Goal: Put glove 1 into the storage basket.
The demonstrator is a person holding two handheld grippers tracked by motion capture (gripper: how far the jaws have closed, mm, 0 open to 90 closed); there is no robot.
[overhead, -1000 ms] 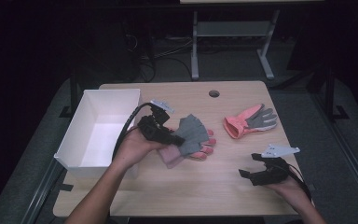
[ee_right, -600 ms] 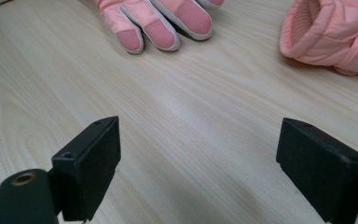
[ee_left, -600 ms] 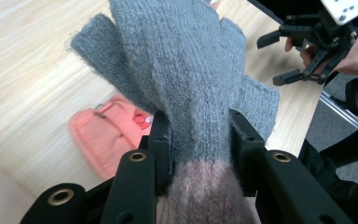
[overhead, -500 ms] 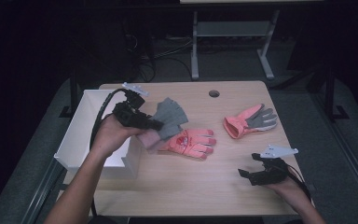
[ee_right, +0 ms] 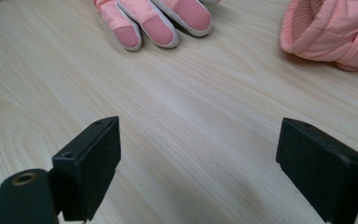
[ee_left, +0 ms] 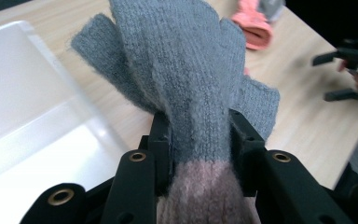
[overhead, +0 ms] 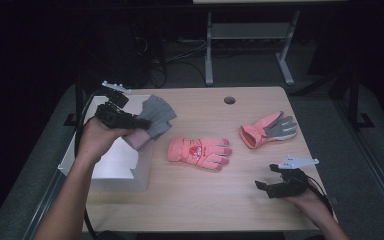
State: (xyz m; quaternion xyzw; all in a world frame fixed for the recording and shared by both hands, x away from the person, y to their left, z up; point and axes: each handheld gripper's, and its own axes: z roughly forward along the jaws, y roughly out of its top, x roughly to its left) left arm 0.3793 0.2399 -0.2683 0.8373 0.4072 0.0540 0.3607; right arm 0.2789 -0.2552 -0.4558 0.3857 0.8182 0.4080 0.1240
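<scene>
On the wooden table (overhead: 200, 200), our left gripper (overhead: 130, 121) clamps a grey knit glove (overhead: 157, 116) above the white bin's (overhead: 115, 162) right edge; our right gripper (overhead: 272, 187) rests wide open near the front right corner.

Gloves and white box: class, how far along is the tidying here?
Done: nothing seen inside the white box. In hand: the left gripper clamps the grey glove above the box's edge. Left: two pink gloves on the table; the right gripper waits open.
</scene>
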